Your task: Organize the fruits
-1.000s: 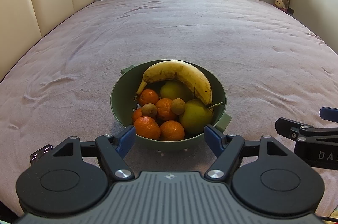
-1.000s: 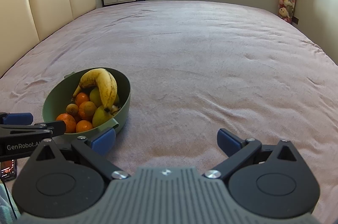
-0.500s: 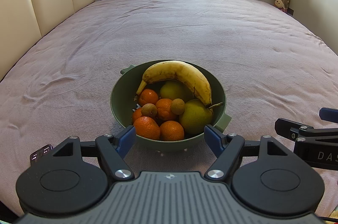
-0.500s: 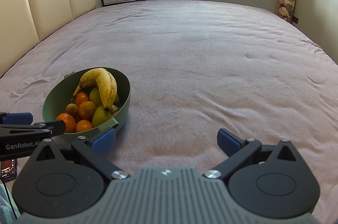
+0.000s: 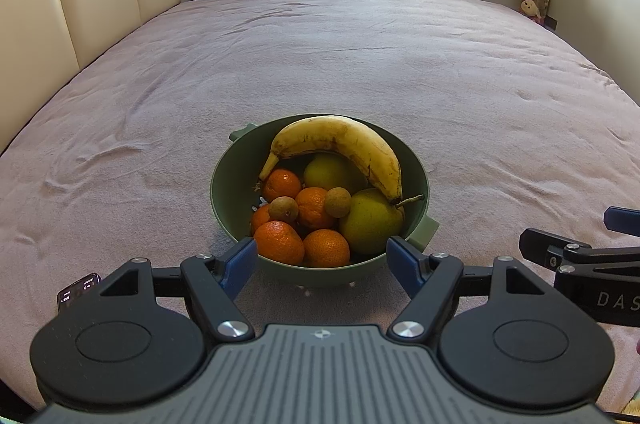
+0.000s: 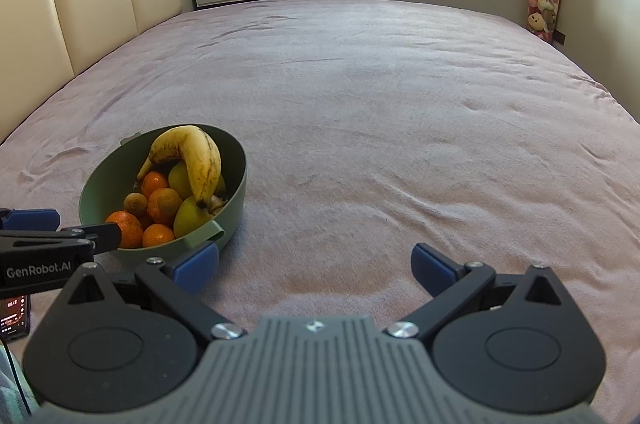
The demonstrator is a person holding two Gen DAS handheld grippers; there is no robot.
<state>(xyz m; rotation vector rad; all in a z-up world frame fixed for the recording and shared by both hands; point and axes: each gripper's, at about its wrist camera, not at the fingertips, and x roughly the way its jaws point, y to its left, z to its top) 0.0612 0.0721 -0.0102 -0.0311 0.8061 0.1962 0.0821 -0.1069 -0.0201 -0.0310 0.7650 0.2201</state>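
**Two wrist views, side by side over the bed**

Both cameras sit just behind their own fingers and look forward and down across the bed (image 5: 360, 56) toward the far window wall. The left view faces the bowl (image 5: 224, 180) head-on and close — its near rim lies between the finger pads. The right view stands further right, so the bowl (image 6: 236, 192) falls near left. Both share bowl, bed, headboard (image 6: 92, 4) — and each catches the other's gripper at its edge.

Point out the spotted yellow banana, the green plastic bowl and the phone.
Spotted yellow banana (image 5: 344, 140), left wrist view, mid-curve.
Green plastic bowl (image 5: 232, 180), left wrist view, inner wall.
Phone (image 5: 78, 292), left wrist view, screen.
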